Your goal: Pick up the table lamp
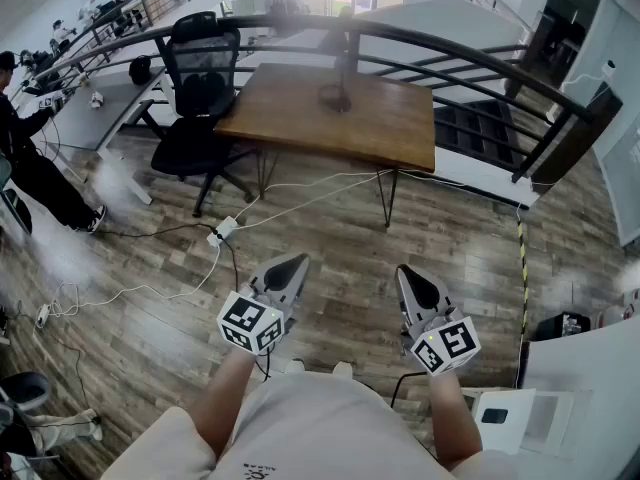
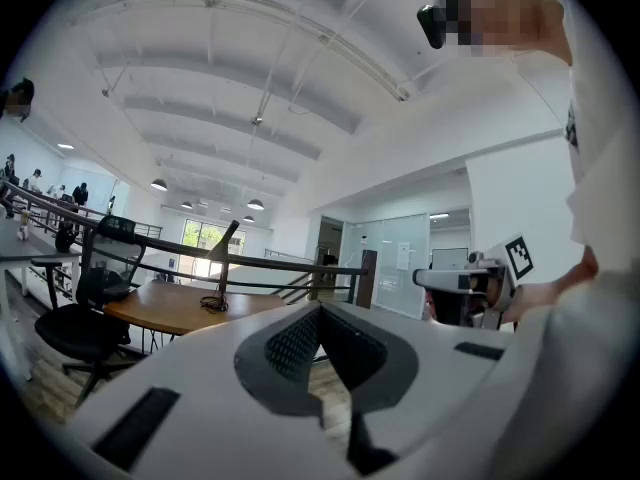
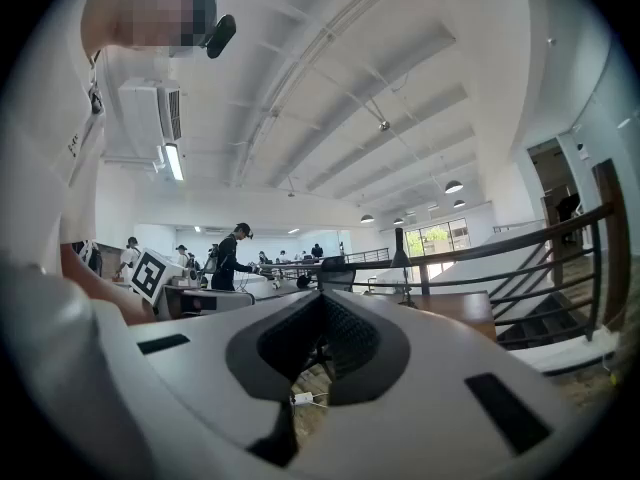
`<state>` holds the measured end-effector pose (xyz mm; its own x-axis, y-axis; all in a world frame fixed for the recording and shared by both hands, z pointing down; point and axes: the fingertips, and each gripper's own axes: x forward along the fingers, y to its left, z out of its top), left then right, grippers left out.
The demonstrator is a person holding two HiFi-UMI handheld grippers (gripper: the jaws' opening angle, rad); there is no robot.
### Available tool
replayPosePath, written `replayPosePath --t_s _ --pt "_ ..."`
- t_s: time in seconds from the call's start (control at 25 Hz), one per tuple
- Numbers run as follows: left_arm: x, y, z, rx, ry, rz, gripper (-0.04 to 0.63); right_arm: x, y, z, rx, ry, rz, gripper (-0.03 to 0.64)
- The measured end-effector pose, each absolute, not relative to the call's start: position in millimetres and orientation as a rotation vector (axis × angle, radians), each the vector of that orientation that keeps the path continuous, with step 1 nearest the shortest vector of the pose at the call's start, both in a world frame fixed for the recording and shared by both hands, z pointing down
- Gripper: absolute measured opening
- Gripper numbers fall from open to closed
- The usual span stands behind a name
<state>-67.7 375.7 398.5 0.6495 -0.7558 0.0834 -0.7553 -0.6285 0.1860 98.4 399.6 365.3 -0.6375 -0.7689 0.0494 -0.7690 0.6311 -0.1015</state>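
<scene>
The table lamp (image 1: 337,86) is a thin dark stem on a round base with a coiled cord, standing near the far edge of a wooden table (image 1: 300,118) well ahead of me. It also shows in the left gripper view as the lamp (image 2: 222,268), and in the right gripper view as the lamp (image 3: 400,260). My left gripper (image 1: 296,262) and right gripper (image 1: 408,272) are held close to my body over the wood floor, side by side and far from the lamp. Both are shut with nothing between the jaws: left gripper (image 2: 320,313), right gripper (image 3: 322,303).
A black office chair (image 1: 200,98) stands at the table's left end. A dark curved railing (image 1: 450,53) runs behind the table, with stairs beyond. A power strip (image 1: 222,232) and cables lie on the floor. A person (image 1: 25,158) stands far left by desks. A white desk (image 1: 570,368) is at lower right.
</scene>
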Motion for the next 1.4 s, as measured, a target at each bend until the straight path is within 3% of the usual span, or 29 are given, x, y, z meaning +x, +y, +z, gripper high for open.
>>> replayPosePath --t_s 1.4 --pt "-17 394 407 2.597 -1.321 0.002 0.005 141 398 387 1.272 -2.868 0.248 0.017"
